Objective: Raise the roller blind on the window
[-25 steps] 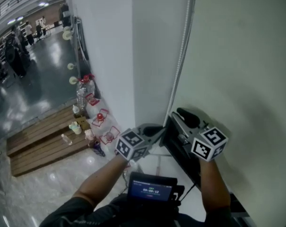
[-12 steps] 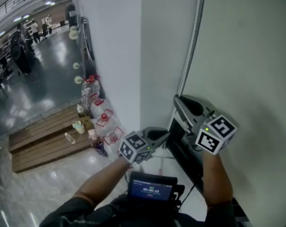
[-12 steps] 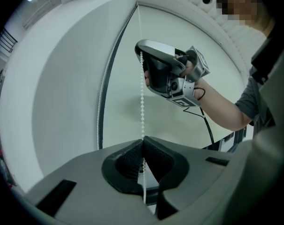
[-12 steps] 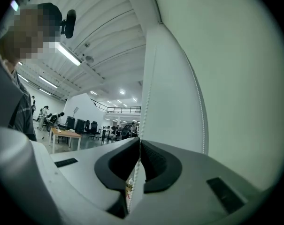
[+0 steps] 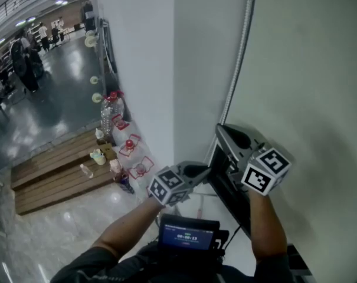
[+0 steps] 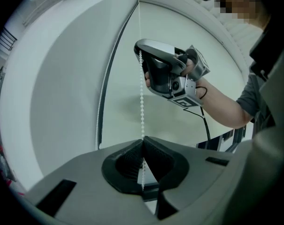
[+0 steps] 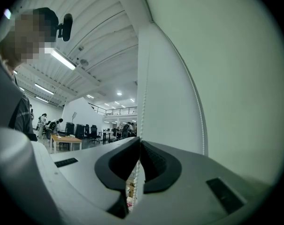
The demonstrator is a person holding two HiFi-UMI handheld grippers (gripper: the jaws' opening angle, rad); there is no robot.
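With the left gripper (image 6: 142, 146) clamped low on the bead chain (image 6: 142, 102) and the right gripper (image 7: 139, 149) just closed on the same strand higher up, beside the lowered roller blind (image 5: 308, 69), a pull while both pinch it risks slipping or snapping beads.

a: what colour is the bead chain (image 6: 142, 97)?
b: white. the roller blind (image 5: 308, 69) is a plain pale greenish cream.
a: and the grippers?
b: the left gripper (image 6: 142, 142) and right gripper (image 7: 139, 142) are grey, with black ribbed fingers (image 6: 128, 161). each marker cube (image 5: 265, 170) is white with black square patterns.
a: lower down?
b: a brown wooden platform (image 5: 54, 178), a glossy dark grey floor (image 5: 42, 111) and a clear bottle (image 5: 109, 115) with a red cap.
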